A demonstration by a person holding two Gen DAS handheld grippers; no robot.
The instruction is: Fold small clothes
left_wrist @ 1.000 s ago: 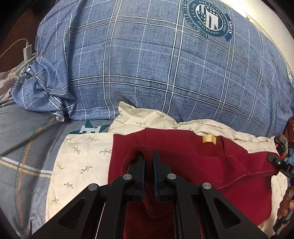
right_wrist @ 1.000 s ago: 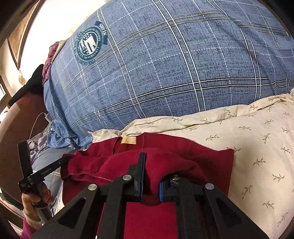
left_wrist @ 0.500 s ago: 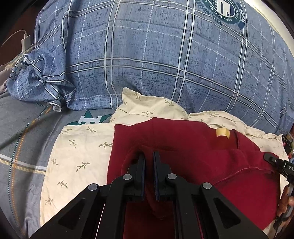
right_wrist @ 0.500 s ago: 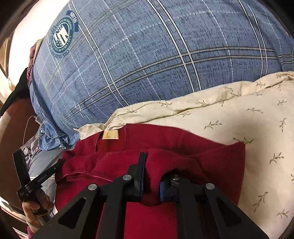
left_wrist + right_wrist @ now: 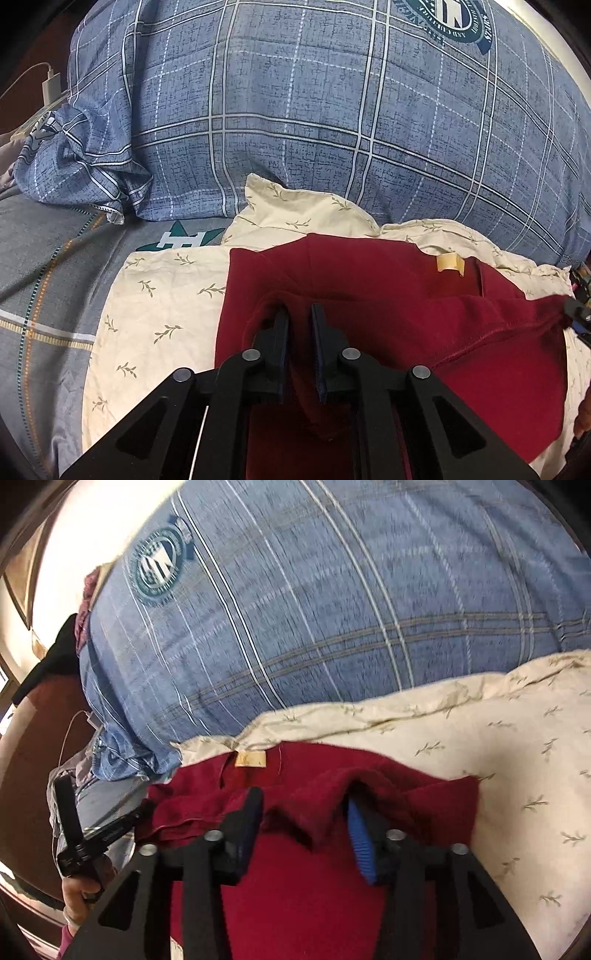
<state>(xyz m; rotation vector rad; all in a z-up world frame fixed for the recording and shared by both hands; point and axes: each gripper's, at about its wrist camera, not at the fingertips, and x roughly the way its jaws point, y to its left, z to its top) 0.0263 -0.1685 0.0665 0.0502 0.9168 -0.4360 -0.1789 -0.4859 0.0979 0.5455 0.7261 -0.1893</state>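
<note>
While the left gripper (image 5: pixel 299 321) pinches a fold of the red garment (image 5: pixel 388 288) between nearly closed jaws, the right gripper (image 5: pixel 304 812) has its jaws spread wide, the cloth edge draped loose between them with no grip.

Location: garment lies on the cream leaf-print sheet (image 5: pixel 155 306), on the bed, directly below the big blue plaid pillow (image 5: pixel 295 110) at 12 o'clock. Its tan label (image 5: pixel 448 264) faces up at about 1 o'clock from the left jaws. In the right wrist view the label (image 5: pixel 250 759) sits at 11 o'clock from the jaws, and the left gripper (image 5: pixel 92 834) shows at 9 o'clock at the garment's far corner. A white charger (image 5: pixel 51 83) lies at 10 o'clock, well apart.

Step, as judged: near hem carried toward the label end, a half-fold being laid down; right side looks released, left side not yet.

Next move calls for: left jaws to open and let go without dragging the top layer, then both to back out low. Risk: soft knit may cling to the blue pad (image 5: pixel 360 845) and pull the fold askew. Right wrist view is blurred; edge alignment cannot be confirmed.
</note>
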